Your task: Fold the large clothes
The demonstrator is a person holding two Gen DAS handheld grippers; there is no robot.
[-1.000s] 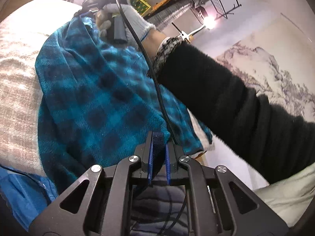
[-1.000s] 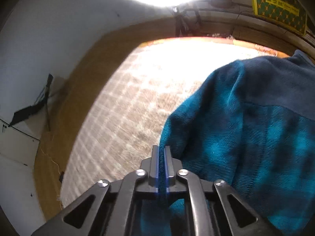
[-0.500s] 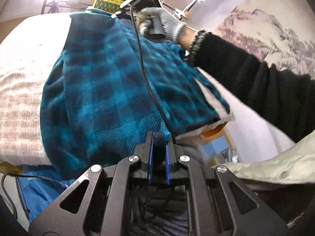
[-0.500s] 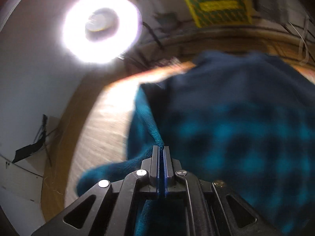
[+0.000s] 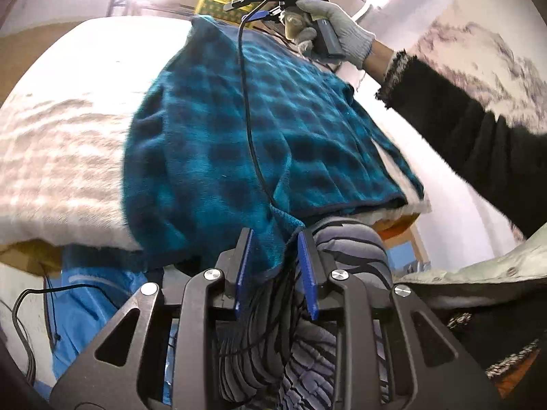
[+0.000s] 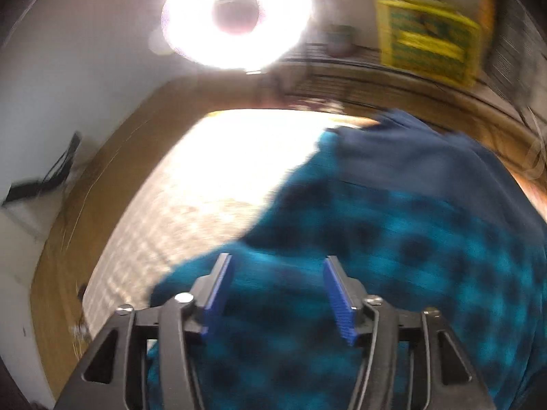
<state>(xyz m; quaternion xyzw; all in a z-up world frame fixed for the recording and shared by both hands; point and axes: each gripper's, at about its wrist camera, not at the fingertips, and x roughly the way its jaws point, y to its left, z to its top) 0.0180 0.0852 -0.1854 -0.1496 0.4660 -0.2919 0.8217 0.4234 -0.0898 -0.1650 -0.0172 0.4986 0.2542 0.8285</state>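
A teal and navy plaid fleece garment (image 5: 239,130) lies on a beige woven blanket (image 5: 61,157), its near hem hanging over the edge. My left gripper (image 5: 273,235) sits at that hem. Its jaws are opening, and a corner of the fleece hangs loose between the blue pads (image 5: 244,259) without being pinched. In the right wrist view, blurred by motion, my right gripper (image 6: 277,259) hovers over the garment (image 6: 393,239) with its jaws opening and nothing between them. A gloved hand (image 5: 328,30) holds that gripper above the garment's far end.
A black cable (image 5: 249,119) trails across the fleece from the far gripper. A black sleeve (image 5: 478,143) reaches in from the right. Striped grey trousers (image 5: 348,249) and blue fabric (image 5: 95,294) lie below the edge. A ring light (image 6: 236,17) glares beyond the blanket.
Both grippers were shut and have let go of the fleece, with their jaws now apart. The right gripper has lifted off the garment. The garment now lies spread flatter on the blanket.
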